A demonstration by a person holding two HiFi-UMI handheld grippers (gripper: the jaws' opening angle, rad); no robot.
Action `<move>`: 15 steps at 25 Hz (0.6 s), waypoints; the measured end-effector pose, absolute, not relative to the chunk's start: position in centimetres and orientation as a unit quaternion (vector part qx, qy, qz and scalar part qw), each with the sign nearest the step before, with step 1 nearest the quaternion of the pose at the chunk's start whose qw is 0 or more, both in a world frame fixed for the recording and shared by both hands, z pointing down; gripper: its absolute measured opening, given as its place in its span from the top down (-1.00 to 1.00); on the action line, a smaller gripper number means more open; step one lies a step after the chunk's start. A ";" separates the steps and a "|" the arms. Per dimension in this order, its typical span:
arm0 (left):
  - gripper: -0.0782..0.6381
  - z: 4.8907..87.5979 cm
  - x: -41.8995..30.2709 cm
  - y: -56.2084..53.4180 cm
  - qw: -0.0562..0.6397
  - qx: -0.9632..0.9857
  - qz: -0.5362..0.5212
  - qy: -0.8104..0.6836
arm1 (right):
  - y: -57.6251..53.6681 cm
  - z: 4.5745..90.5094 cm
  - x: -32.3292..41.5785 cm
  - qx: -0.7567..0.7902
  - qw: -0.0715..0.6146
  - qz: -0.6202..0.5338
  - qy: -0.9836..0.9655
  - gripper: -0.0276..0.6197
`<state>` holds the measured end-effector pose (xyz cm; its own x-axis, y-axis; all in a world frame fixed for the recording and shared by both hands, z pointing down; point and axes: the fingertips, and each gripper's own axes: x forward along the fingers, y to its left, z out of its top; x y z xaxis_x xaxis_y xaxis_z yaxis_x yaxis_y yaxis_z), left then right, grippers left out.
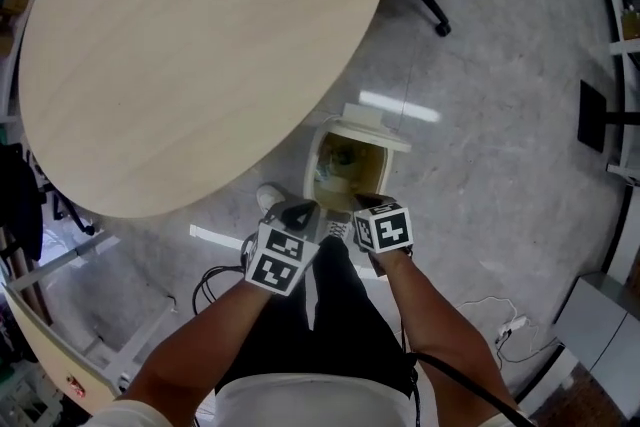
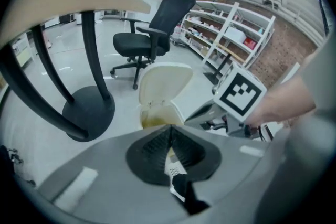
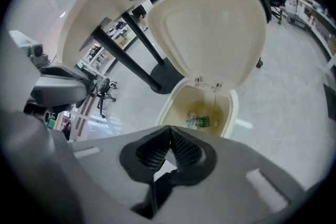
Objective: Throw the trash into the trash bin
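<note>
A cream trash bin (image 1: 318,155) stands on the floor by the table's edge, its lid (image 3: 210,29) swung up. Crumpled trash (image 3: 199,121) with a green label lies at the bottom of it; in the head view the trash (image 1: 343,163) shows as a dark patch inside. My left gripper (image 1: 298,211) hangs just short of the bin's near rim, jaws shut and empty (image 2: 169,127). My right gripper (image 1: 368,203) is beside it over the near rim, also shut with nothing in it (image 3: 169,128). The bin (image 2: 157,113) shows past the left jaws.
A round wooden table (image 1: 200,45) on a black base (image 2: 89,110) stands left of the bin. A black office chair (image 2: 147,34) is beyond it, shelves (image 2: 231,39) further back. Cables (image 1: 215,280) lie on the floor by my legs.
</note>
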<state>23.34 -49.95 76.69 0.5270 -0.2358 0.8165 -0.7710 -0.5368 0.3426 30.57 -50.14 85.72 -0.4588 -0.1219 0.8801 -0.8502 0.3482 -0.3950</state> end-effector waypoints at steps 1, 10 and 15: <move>0.76 76.0 23.4 -50.0 0.358 0.798 0.368 -0.316 | -50.2 84.5 30.7 0.335 0.387 0.457 -0.727 0.90; 0.76 66.9 24.0 -53.3 0.306 0.829 0.333 -0.329 | -53.0 71.3 32.2 0.358 0.274 0.425 -0.785 0.91; 0.76 59.9 24.7 -55.5 0.270 0.855 0.281 -0.343 | -56.0 62.0 34.2 0.394 0.186 0.363 -0.823 0.91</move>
